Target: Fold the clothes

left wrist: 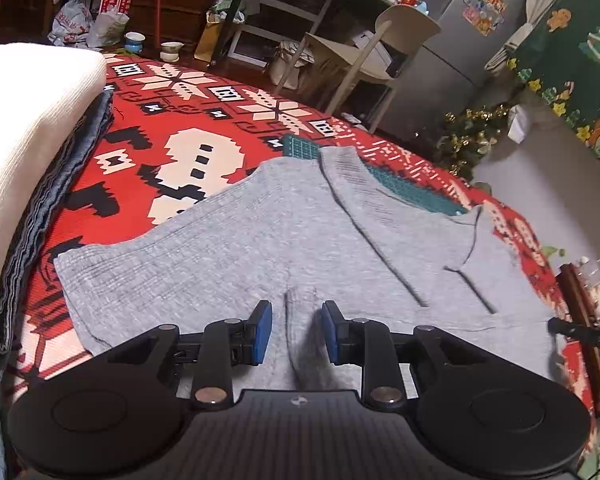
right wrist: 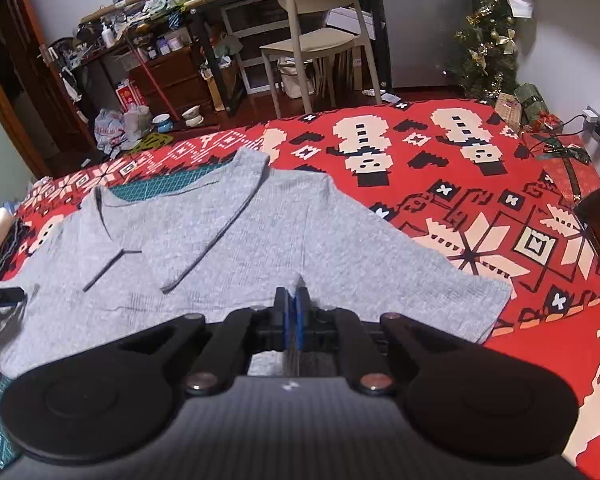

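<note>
Grey sweater [left wrist: 260, 240]: left gripper [left wrist: 296, 332] parted over fold; cream stack [left wrist: 28, 140] left-view only; right gripper [right wrist: 291, 316] pinching hem.

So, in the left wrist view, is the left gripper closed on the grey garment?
No, the left gripper stands open, its blue pads apart on either side of a raised ridge of the grey garment.

The left claw [left wrist: 296, 330] stands parted over a raised ridge of the grey sweater [left wrist: 228, 248] on the red patterned blanket [left wrist: 172, 136]; folded clothes [left wrist: 28, 152] are stacked at nine o'clock.
</note>
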